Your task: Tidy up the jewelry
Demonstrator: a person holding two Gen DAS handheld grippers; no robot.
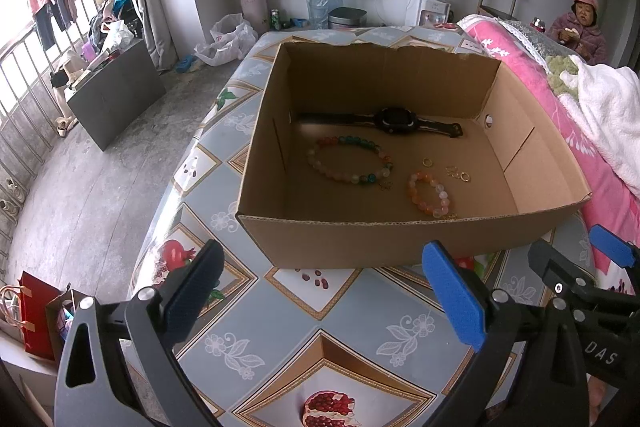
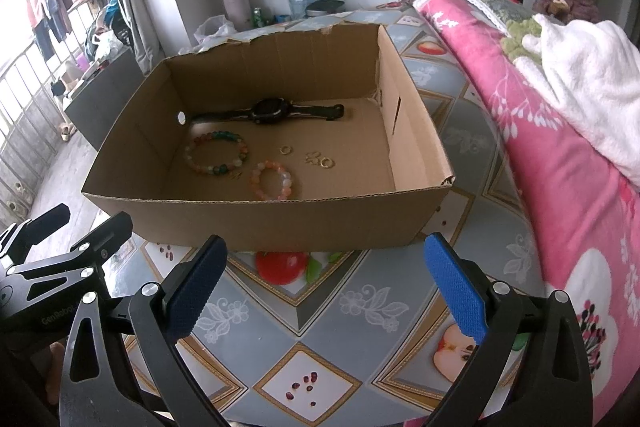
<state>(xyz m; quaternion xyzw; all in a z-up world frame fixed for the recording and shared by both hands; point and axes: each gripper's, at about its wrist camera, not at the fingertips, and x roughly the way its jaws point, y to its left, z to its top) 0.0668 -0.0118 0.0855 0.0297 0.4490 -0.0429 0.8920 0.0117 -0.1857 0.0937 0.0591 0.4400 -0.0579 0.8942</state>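
So there's an open cardboard box (image 1: pixel 400 239) sitting on the counter (image 1: pixel 280 327), which has a fruit-and-flower pattern cloth on it. All the jewelry is lying on the box floor. A black watch (image 1: pixel 394 121) is stretched out flat near the far wall. In front of it is a big bead bracelet (image 1: pixel 348 161) with green, white and orange beads, and a smaller orange one (image 1: pixel 430 193) just beside it, closer to the near wall. A few small gold rings (image 1: pixel 456 171) are scattered to the right of the bracelets, apart from each other.

Left gripper (image 1: pixel 328 299) is released, jaws spread wide, hovering over the counter just short of the box, holding nothing. Right gripper (image 2: pixel 324 295) is the same deal: wide apart and empty, right beside the left one. A pink blanket (image 2: pixel 560 167) is piled up along the right side.
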